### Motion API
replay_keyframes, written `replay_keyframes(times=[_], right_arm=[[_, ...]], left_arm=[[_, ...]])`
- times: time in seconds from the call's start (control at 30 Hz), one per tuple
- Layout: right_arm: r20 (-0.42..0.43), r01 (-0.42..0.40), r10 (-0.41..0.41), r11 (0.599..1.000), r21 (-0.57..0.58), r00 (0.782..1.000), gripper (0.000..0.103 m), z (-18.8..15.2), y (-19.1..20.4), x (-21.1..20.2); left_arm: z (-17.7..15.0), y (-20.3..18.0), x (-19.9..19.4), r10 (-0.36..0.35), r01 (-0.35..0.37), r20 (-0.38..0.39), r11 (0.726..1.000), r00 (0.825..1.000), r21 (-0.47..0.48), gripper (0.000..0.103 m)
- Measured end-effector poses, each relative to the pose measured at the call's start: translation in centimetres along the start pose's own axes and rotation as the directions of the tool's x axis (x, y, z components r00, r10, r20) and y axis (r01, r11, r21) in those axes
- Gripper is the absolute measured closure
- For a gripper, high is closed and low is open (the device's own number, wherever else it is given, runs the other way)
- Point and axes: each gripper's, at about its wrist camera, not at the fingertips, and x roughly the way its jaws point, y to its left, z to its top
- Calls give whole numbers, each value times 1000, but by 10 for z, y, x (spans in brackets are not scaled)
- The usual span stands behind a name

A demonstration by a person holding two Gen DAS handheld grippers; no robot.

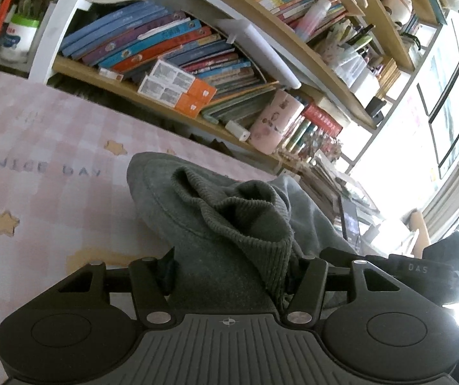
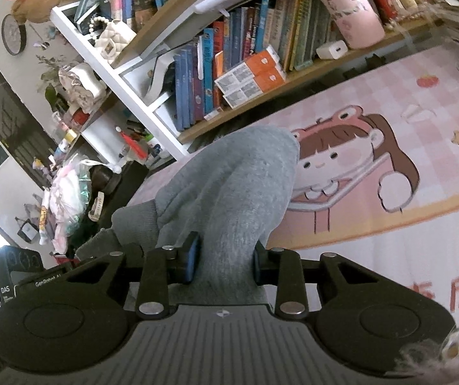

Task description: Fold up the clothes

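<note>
Grey knitted sweatshirt [image 1: 229, 224], thick cotton with a ribbed cuff or hem band, was held by both grippers above a pink checked mat printed with stars and a cartoon girl [image 2: 390, 147].

Left gripper [image 1: 234, 266]: the jaws were clamped on a bunched fold of the garment. The ribbed band [image 1: 261, 224] lay between the jaws and ran forward from them, folded over the smooth fabric. Ahead of the jaws the cloth rose in a rounded hump; beyond it, the mat carried blue lettering. To the right of the jaws, part of the other black gripper body showed.

Right gripper [image 2: 224, 264]: the jaws were closed on a gathered neck of grey fabric, with the blue-edged pads [image 2: 192, 261] pressed against it on both sides. Forward of the jaws the cloth widened into a rounded mass that draped down toward the mat. A ribbed portion hung to the left of the jaws.

Behind the garment in both wrist views stood a wooden and white bookshelf filled with coloured books [image 1: 171, 54], well beyond the jaws.
</note>
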Motion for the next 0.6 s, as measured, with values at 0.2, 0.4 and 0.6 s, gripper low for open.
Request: replay_keyframes(times=[0.2,0.4,0.6], right_arm=[[13,-15,15,999,-38,1000,74,23,4,16],[18,-23,24,998,-51,1000,74,43,2,39],[28,-32,34,999,-40,999,74,69,-6,68]], left_arm=[[22,5,10,4,-4,20,1000,1000,19,46],[45,15,24,14,-15,26,999,1000,29,46],[72,31,46,20,-21,33,999,999,35,46]])
